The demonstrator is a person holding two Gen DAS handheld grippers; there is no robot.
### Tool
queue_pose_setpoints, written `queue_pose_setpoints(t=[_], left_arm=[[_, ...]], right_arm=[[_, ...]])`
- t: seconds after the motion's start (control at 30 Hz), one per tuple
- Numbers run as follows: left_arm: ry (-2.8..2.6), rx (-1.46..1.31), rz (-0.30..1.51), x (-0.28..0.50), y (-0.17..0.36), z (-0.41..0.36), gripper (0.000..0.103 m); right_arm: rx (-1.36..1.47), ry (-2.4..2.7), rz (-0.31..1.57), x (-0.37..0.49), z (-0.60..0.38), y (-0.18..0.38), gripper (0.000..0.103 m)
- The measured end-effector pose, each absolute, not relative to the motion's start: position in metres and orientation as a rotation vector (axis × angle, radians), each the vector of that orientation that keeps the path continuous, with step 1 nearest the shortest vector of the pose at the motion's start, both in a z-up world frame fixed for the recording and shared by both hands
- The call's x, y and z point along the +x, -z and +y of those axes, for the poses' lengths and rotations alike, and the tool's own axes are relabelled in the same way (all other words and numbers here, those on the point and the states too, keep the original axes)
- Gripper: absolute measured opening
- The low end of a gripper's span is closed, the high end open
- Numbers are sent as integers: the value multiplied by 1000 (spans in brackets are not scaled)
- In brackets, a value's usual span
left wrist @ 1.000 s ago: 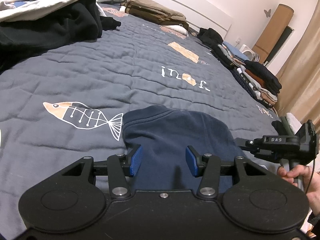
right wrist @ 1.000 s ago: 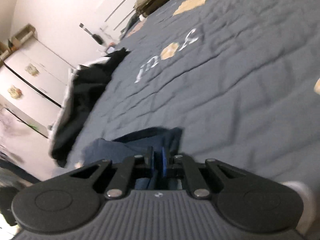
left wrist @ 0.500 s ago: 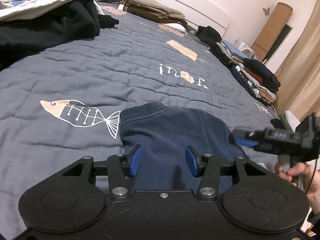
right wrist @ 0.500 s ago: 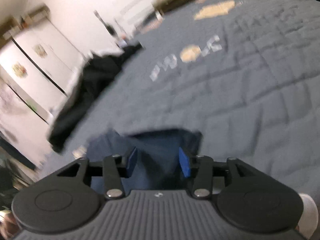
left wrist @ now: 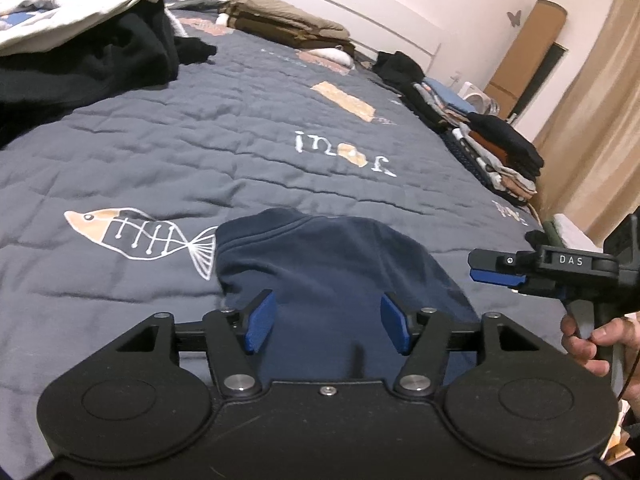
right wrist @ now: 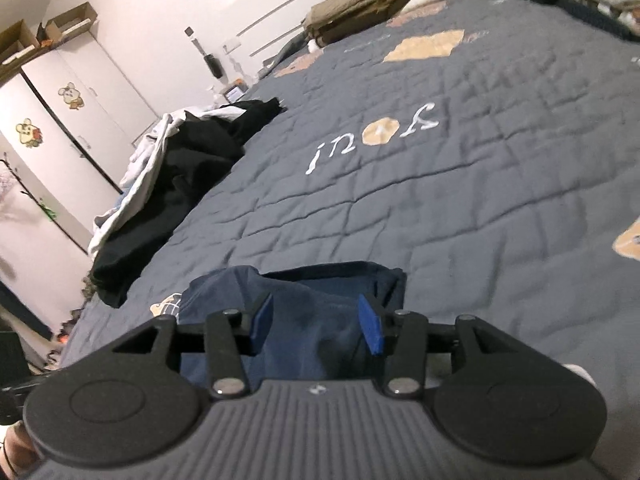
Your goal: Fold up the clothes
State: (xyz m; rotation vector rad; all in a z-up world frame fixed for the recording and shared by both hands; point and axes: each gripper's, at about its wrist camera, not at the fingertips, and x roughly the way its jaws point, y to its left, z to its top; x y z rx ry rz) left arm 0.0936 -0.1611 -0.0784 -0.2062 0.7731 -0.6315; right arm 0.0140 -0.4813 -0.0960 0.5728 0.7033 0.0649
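Bedroom, dark grey quilted bedspread [left wrist: 168,152] used as the work surface; white wardrobe [right wrist: 60,120] is seen past the bed's left edge, curtain at the right. Navy garment [left wrist: 328,264] is laid in a compact, rounded bundle at the near edge of the bed, just right of the printed fish [left wrist: 140,234]. Change over the last second: the right gripper [right wrist: 316,320] was pressed shut on the navy cloth, now its blue pads are spread and nothing is pinched; the garment has been released and is resting on the bedspread. Left gripper [left wrist: 326,320] is unchanged, fingers spread, hovering over the near part of the garment, not gripping. Judged meaning: one fold or placement is completed and let go; whether another fold is due or the piece is ready for stacking cannot be settled, since the bundle's near side is hidden under the gripper bodies. Room: the middle of the bedspread is open from the near edge to the headboard. Left edge is taken by a loose pile of black and white clothes [left wrist: 80,48]; right edge by folded stacks [left wrist: 500,156]; folded olive items [left wrist: 288,28] are at the head end.
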Motion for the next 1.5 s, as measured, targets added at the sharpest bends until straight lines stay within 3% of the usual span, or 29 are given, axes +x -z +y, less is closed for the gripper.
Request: queue_pose_setpoints(t=[0.2,0.7,0.97,1.2,1.23,1.27,1.33,1.37,1.5], left_arm=[[677,-192,764,83,73,-170,66],[634,-184,814,35,82,-145,71],[587,-320,917,-1,96,-100,72],[612,-352,1032,-26,122,-112,72],[612,-362,1030,-27,123,-112,68],[613,-373,1028,-27,124,-112,49],[613,-393,1025,-29,125,-111,22],[613,-404,1023,-29,126,-111,14],[663,-471,993,-48,105,-99,9]], right_arm=[[558,-27,686,-13,-467,76,48],[603,7,724,-107,-437,98,48],[628,6,753,-153,-436,104,48],[618,25,810,-154,-426,113,49],[618,35,826,-152,-425,116,49],[613,47,836,-151,-425,118,49],[608,72,855,-150,-425,120,49],[612,80,858,-151,-426,121,49],[635,42,810,-157,-429,109,49]])
